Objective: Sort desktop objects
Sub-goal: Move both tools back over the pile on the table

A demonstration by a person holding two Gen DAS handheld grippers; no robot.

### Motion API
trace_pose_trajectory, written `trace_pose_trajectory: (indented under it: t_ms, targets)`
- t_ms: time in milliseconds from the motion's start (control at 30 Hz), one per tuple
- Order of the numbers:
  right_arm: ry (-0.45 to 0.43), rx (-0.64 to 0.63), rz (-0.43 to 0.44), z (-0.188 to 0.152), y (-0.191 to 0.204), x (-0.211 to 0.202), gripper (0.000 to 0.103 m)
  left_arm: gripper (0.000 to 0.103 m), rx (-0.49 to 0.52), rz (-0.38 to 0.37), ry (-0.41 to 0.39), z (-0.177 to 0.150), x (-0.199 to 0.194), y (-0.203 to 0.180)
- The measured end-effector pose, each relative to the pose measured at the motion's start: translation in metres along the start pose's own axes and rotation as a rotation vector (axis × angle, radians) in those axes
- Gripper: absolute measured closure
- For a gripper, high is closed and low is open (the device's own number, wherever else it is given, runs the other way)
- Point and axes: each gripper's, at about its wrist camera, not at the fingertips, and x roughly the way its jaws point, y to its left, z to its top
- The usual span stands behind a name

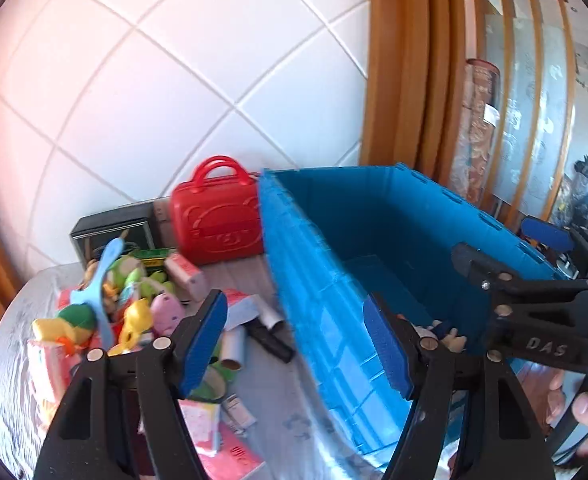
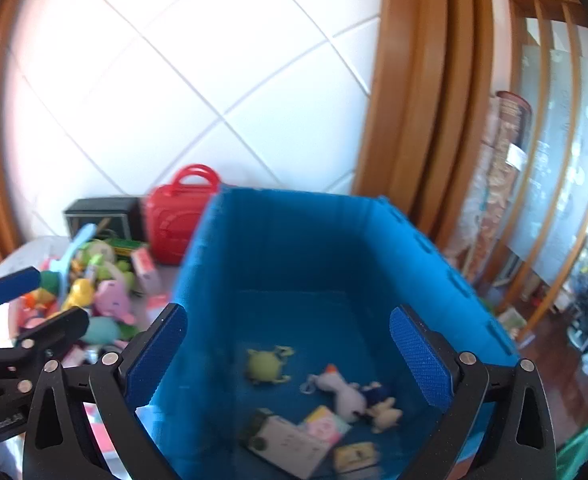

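Both tools are seen empty: the left tool (image 1: 296,344) stands wide apart over the near wall of the blue crate (image 1: 314,280), and the right tool (image 2: 287,354) is spread wide above the crate's inside, nothing between its pads. A drop seems finished, and another pick is judged next. The toy pile (image 1: 125,308) lies on the worktop (image 1: 265,368) left of the crate, near the red case (image 1: 215,220). The crate's long axis runs away toward the tiled wall. A reach back left is called for.

Blue crate (image 2: 294,256): ribbed matt plastic. Red case (image 1: 215,220): glossy moulded plastic. Wall (image 1: 165,60): glossy white tile. Door frame (image 2: 426,92): varnished wood.
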Motion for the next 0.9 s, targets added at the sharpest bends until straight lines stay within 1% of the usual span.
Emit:
trace_pose_trajectory:
  t_ms: [100,200,233,333,433,533,633,700,767,900]
  targets:
    - [-0.028,-0.033,0.087,-0.003,0.034,-0.014,0.000,0.033,-0.012,0.081,-0.024,-0.020,-0.017,0.039]
    - [-0.049,-0.069,0.175,-0.011,0.070,-0.025,0.000,0.027,-0.006,0.188,-0.035,-0.045,-0.032,0.073]
    - [-0.052,-0.083,0.210,-0.015,0.083,-0.026,0.000,0.026,-0.006,0.214,-0.032,-0.054,-0.036,0.083]
    - [-0.041,-0.116,0.299,-0.026,0.122,-0.026,0.000,0.026,-0.028,0.276,0.024,-0.087,-0.040,0.117]
    - [-0.019,-0.153,0.354,-0.042,0.159,-0.021,0.000,0.026,-0.079,0.302,0.101,-0.117,-0.036,0.148]
    - [0.034,-0.196,0.394,-0.063,0.193,-0.009,0.000,0.026,-0.125,0.315,0.185,-0.150,-0.026,0.173]
    - [0.093,-0.208,0.427,-0.083,0.212,0.006,0.000,0.026,-0.132,0.308,0.259,-0.179,-0.012,0.182]
    - [0.137,-0.197,0.443,-0.097,0.218,0.017,0.000,0.026,-0.128,0.286,0.313,-0.200,0.000,0.182]
    - [0.200,-0.180,0.459,-0.116,0.224,0.032,0.000,0.026,-0.128,0.265,0.368,-0.220,0.012,0.181]
    - [0.323,-0.172,0.464,-0.153,0.231,0.058,0.000,0.026,-0.170,0.222,0.457,-0.253,0.031,0.181]
